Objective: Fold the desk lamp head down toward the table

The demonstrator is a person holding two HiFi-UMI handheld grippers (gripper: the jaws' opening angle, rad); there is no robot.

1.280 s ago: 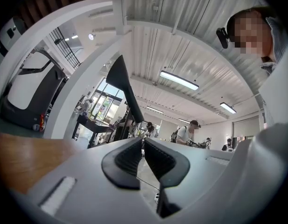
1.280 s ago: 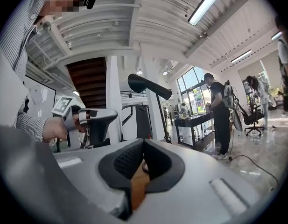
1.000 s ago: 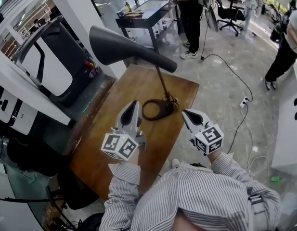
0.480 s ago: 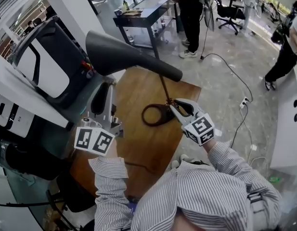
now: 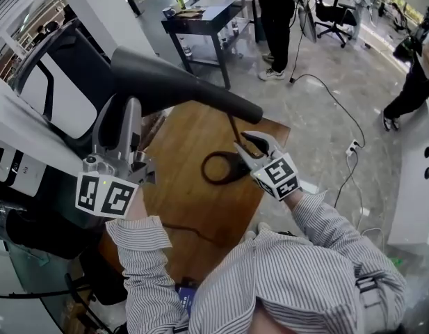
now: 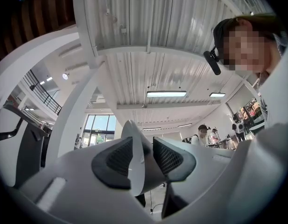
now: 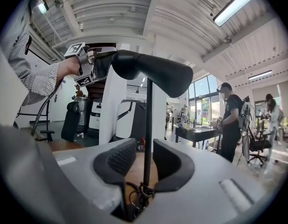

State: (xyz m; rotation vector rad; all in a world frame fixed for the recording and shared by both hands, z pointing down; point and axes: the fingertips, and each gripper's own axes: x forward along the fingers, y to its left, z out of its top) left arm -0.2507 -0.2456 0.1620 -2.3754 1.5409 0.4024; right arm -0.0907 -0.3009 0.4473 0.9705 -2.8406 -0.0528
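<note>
A dark grey desk lamp stands on the wooden table (image 5: 193, 211). Its long head (image 5: 176, 85) sits level above a thin stem (image 5: 233, 127) and a ring base (image 5: 217, 167). My left gripper (image 5: 120, 113) is raised at the head's wide left end. In the left gripper view its jaws (image 6: 143, 155) are opening, with the pale shade rim (image 6: 136, 171) between them. My right gripper (image 5: 245, 142) sits low beside the base. Its jaws (image 7: 144, 160) are opening, and the stem (image 7: 148, 115) stands between them with a gap on each side.
A white column (image 5: 89, 5) and a black-and-white machine (image 5: 61, 89) crowd the table's left side. Behind stands a dark desk (image 5: 200, 12) with people (image 5: 273, 19) near it. A cable (image 5: 346, 165) trails across the floor at right.
My left gripper has risen from above the table to the lamp head's wide end and opened. My right gripper has moved in to the stem by the base and opened.
</note>
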